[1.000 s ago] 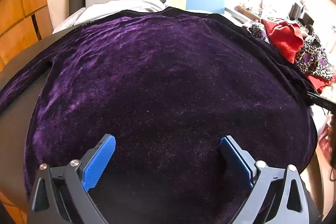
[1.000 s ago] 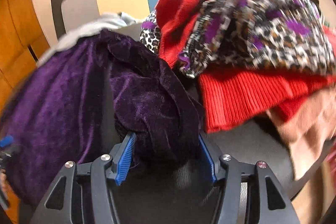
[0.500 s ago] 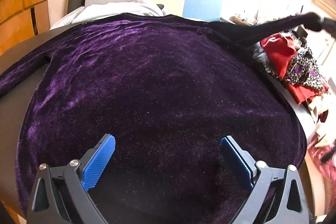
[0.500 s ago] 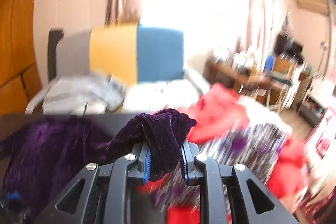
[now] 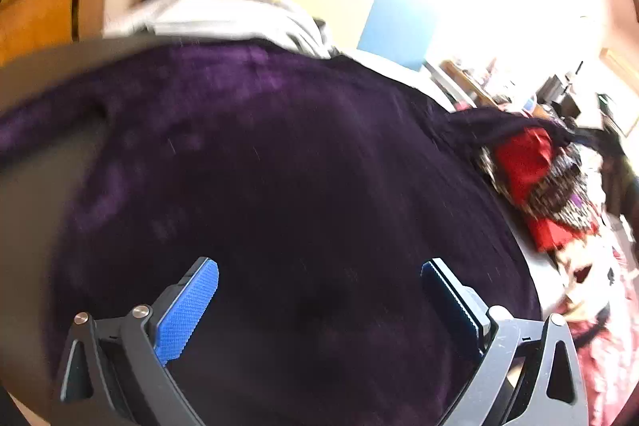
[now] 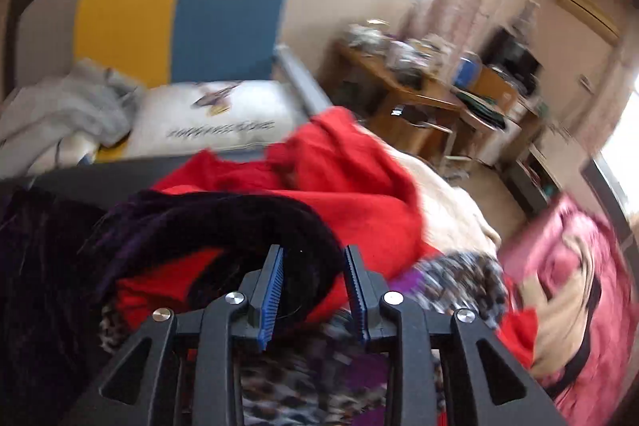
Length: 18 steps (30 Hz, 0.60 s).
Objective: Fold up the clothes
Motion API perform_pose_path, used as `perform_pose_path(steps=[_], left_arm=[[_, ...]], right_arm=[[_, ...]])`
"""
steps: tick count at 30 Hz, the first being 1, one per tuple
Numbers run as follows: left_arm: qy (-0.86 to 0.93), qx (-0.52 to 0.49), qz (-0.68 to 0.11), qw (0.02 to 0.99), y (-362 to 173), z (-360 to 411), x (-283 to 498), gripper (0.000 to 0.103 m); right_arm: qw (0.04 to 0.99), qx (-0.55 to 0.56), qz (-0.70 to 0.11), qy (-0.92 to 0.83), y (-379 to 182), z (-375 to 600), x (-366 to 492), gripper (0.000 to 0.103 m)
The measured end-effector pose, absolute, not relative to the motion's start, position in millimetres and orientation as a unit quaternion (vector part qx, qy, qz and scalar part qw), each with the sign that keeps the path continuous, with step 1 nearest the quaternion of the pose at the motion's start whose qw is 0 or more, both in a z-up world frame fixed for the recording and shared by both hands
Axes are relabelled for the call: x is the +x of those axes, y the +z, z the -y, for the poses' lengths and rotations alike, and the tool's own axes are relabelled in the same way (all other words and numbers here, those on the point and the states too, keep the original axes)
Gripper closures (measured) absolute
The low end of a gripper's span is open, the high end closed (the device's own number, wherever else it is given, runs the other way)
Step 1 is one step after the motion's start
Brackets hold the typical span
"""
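A dark purple velvet garment lies spread flat over a dark table. My left gripper hovers over its near part, open wide with nothing between the blue pads. One sleeve is stretched off to the right, over the clothes pile. In the right wrist view that purple sleeve arches up into my right gripper. Its jaws are opening, and the bunched cloth still fills the gap and touches both pads.
A pile of clothes lies right of the garment: a red knit, a leopard-print piece and a pink blanket. Behind are a bed with a white pillow, a yellow-and-blue headboard and a cluttered wooden desk.
My right gripper closed on the purple sleeve, lifted it off the table and carried it up over the clothes pile; its jaws now stand slightly wider. The left gripper rose a little and rolled.
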<state>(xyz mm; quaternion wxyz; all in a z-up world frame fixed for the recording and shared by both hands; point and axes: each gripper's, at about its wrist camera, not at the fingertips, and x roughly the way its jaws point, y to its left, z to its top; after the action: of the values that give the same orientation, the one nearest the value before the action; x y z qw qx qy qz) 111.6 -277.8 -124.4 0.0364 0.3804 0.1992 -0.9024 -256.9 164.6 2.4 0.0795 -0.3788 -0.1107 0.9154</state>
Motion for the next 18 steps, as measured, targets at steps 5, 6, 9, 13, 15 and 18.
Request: perform_pose_path(steps=[5, 6, 9, 13, 15, 18], left_arm=[[-0.917, 0.364, -0.161, 0.036, -108, 289, 51, 0.001], [-0.919, 0.362, -0.152, 0.032, -108, 288, 34, 0.001], [-0.922, 0.364, -0.128, 0.021, -110, 286, -17, 0.001], [-0.924, 0.366, -0.11, 0.007, -116, 282, -81, 0.001], [-0.926, 0.362, -0.108, 0.003, -116, 283, -109, 0.001], [-0.928, 0.356, -0.104, 0.002, -118, 284, -145, 0.001]], right_arm=[[0.022, -0.259, 0.081, 0.962, 43, -142, -206, 0.065], [-0.032, -0.261, 0.087, 0.961, 41, -121, -201, 0.063], [-0.178, -0.293, 0.12, 0.932, 19, -49, -192, 0.062], [-0.298, -0.379, 0.136, 0.866, -51, 43, -207, 0.063], [-0.299, -0.403, 0.135, 0.854, -84, 70, -222, 0.063], [-0.273, -0.431, 0.098, 0.854, -124, 78, -254, 0.063]])
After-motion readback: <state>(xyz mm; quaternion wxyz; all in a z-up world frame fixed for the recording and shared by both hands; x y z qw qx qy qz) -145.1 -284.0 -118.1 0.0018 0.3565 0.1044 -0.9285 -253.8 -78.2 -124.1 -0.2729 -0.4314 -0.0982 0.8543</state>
